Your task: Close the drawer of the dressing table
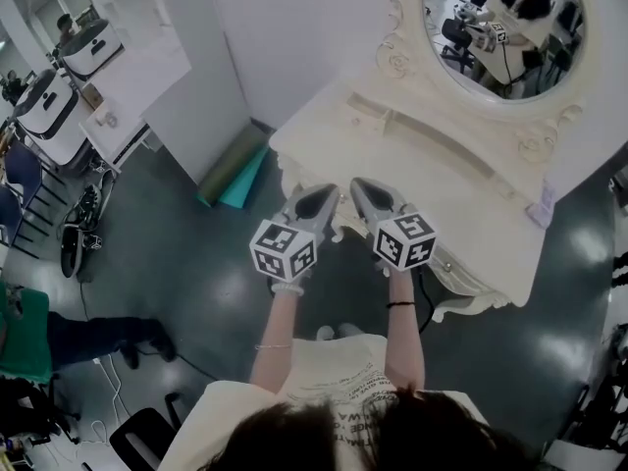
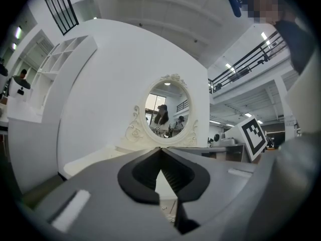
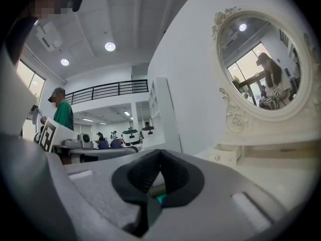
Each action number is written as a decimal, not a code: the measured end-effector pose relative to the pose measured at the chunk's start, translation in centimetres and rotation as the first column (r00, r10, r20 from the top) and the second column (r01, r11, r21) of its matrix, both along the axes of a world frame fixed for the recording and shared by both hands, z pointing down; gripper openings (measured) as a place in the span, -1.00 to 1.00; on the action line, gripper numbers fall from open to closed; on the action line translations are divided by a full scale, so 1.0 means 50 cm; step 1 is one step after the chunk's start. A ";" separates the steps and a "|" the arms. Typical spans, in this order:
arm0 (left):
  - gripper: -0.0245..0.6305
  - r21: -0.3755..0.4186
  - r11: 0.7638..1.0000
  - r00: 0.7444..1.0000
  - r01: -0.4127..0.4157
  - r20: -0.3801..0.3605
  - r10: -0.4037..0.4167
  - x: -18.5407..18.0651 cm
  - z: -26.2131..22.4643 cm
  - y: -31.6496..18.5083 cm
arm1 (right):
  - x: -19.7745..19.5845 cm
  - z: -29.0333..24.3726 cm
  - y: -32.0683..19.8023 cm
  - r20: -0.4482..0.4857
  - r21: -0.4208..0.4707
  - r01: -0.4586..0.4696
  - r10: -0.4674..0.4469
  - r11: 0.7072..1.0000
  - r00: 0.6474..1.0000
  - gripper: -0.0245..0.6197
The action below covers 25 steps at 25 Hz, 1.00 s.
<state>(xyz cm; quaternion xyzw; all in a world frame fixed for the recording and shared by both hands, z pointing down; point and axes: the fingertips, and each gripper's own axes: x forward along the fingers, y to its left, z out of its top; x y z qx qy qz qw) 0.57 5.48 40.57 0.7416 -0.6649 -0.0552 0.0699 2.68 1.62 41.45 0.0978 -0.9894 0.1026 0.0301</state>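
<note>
Head view: cream dressing table with oval mirror on a dark glossy floor. Left gripper and right gripper are at its front edge. The drawer is probably there, barely visible.
Left gripper view: jaws pressed together, empty.
Right gripper view: jaws pressed together, empty.

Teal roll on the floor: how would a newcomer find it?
Find the cream carved dressing table with its oval mirror. On the dark floor off its left end, two rolled mats lie side by side; the teal rolled mat is the brighter one nearer the table, beside a duller olive-green rolled mat.
</note>
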 end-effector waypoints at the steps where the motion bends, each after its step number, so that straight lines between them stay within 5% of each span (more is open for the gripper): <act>1: -0.93 0.000 1.000 1.000 -0.002 -0.003 0.002 -0.004 0.002 -0.001 | -0.003 0.003 -0.001 -0.002 -0.002 -0.004 0.004 1.000 1.000 -0.91; 25: -0.93 -0.016 1.000 0.999 -0.013 -0.038 0.012 -0.138 0.011 -0.186 | -0.133 0.009 -0.188 -0.018 -0.036 -0.017 0.017 0.999 1.000 -0.91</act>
